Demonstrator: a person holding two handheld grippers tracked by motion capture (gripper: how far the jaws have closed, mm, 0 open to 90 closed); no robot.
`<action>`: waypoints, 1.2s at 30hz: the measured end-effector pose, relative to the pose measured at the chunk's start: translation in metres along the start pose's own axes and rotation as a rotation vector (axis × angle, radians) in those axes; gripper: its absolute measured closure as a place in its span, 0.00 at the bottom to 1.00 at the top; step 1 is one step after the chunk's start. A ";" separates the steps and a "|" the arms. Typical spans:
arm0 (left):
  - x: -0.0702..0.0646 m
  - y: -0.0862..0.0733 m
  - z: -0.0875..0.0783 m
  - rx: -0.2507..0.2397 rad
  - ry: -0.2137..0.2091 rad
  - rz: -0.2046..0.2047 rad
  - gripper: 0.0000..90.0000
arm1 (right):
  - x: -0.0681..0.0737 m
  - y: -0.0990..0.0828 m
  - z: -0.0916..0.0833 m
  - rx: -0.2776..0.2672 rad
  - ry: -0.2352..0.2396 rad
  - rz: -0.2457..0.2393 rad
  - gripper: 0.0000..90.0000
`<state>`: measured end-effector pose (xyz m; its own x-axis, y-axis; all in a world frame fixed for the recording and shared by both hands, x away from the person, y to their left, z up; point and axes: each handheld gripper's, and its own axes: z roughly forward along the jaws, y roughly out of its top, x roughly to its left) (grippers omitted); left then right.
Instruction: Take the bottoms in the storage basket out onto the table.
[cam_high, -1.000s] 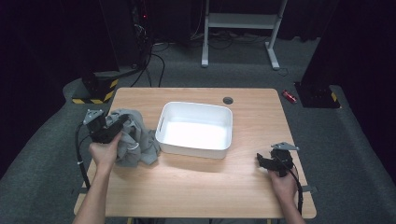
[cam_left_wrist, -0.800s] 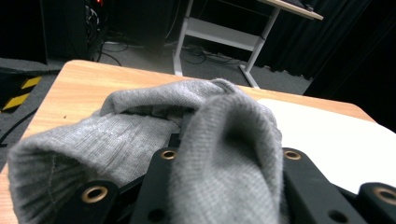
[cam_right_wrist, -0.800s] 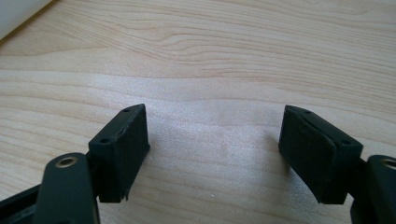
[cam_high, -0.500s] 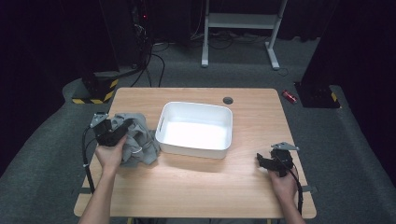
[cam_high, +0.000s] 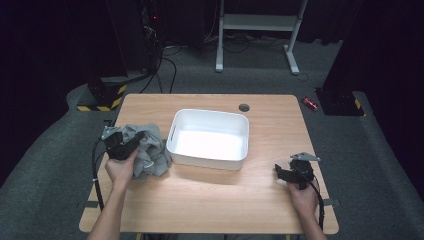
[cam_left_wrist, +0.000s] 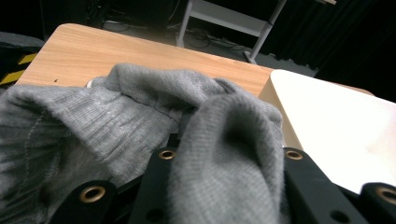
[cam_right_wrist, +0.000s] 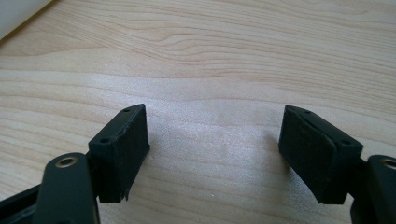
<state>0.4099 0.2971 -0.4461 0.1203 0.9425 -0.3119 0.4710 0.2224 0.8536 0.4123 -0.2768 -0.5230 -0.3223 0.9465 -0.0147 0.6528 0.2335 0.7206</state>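
Left gripper (cam_high: 131, 146) had its jaws clamped on the cloth (cam_high: 150, 152) (soft, floppy knit, so bunched folds grip best); right gripper (cam_right_wrist: 215, 156) sat wide open.

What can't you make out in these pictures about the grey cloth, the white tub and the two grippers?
- Grey cloth: in the left gripper view its lower part is cut off by the bottom edge, and a fold covers the left gripper's pads.
- White tub: its inside is out of sight there, cut off at the right edge.
- Small red thing on the floor, high view: too small to identify.
- Right gripper: stands open over the bare table.
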 end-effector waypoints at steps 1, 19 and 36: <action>0.000 -0.001 0.001 -0.001 0.000 -0.002 0.81 | 0.000 0.000 0.000 0.000 0.000 0.000 0.26; 0.001 -0.019 0.019 0.069 0.023 0.020 0.81 | 0.000 0.000 0.000 0.000 0.000 -0.001 0.26; 0.003 -0.036 0.035 0.127 0.047 0.026 0.80 | 0.000 0.000 0.000 0.000 0.000 -0.001 0.26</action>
<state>0.4237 0.2836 -0.4925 0.0948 0.9588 -0.2677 0.5754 0.1667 0.8007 0.4124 -0.2768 -0.5230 -0.3228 0.9463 -0.0158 0.6521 0.2345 0.7209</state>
